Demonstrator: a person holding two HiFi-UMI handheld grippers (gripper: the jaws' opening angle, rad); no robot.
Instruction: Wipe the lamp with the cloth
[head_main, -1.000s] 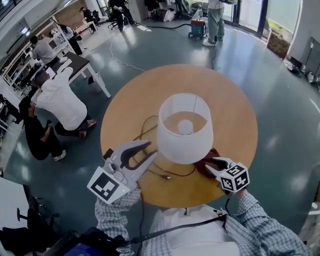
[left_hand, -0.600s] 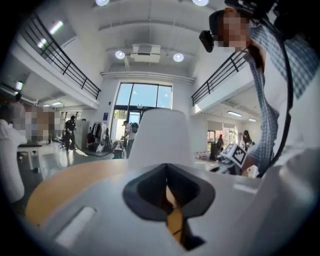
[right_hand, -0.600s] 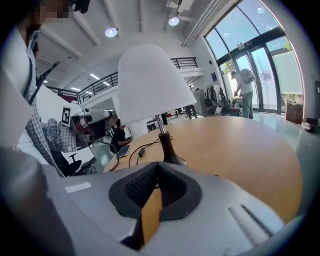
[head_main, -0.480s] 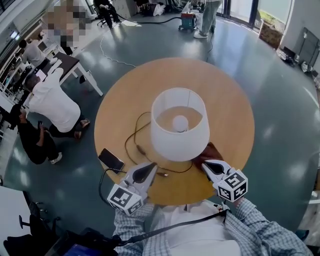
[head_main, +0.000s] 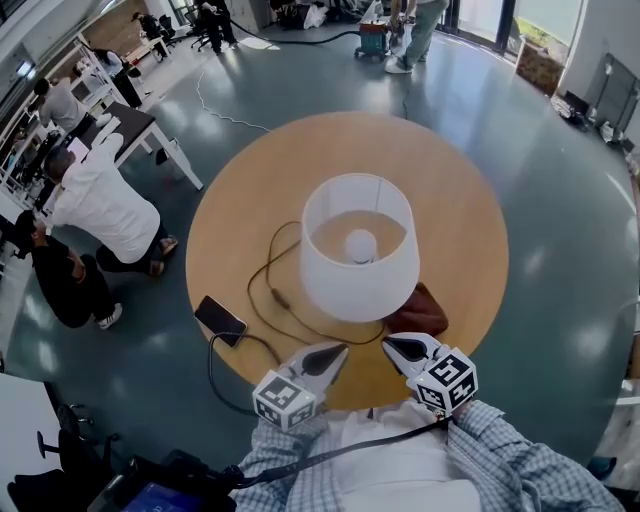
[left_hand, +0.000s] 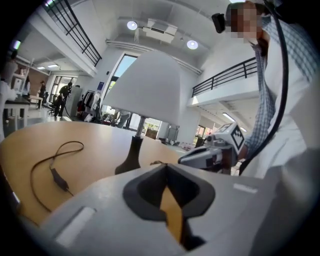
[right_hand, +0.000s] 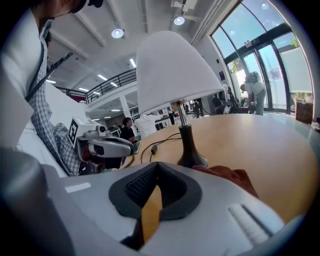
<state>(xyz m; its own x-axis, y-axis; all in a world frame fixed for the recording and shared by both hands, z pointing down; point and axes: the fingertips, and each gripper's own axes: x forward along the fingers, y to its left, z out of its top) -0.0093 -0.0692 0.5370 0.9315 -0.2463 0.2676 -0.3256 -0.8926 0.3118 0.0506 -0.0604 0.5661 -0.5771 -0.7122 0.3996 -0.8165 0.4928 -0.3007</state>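
Though clenched empty like L gripper, favour R gripper: far nearer cloth, lying just fwd of its jaws on tabletop, beside lamp base.

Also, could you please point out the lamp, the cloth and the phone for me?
lamp (head_main: 358, 288): head view, on the shade's near wall.
cloth (head_main: 424, 309): head view, on its bare middle.
phone (head_main: 220, 320): head view, on its dark screen.

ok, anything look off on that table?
Nothing spilled or tipped; the lamp stands upright. The phone sits at the very edge of the table, and the cloth lies crumpled by the lamp base; left gripper and right gripper are shut, empty.
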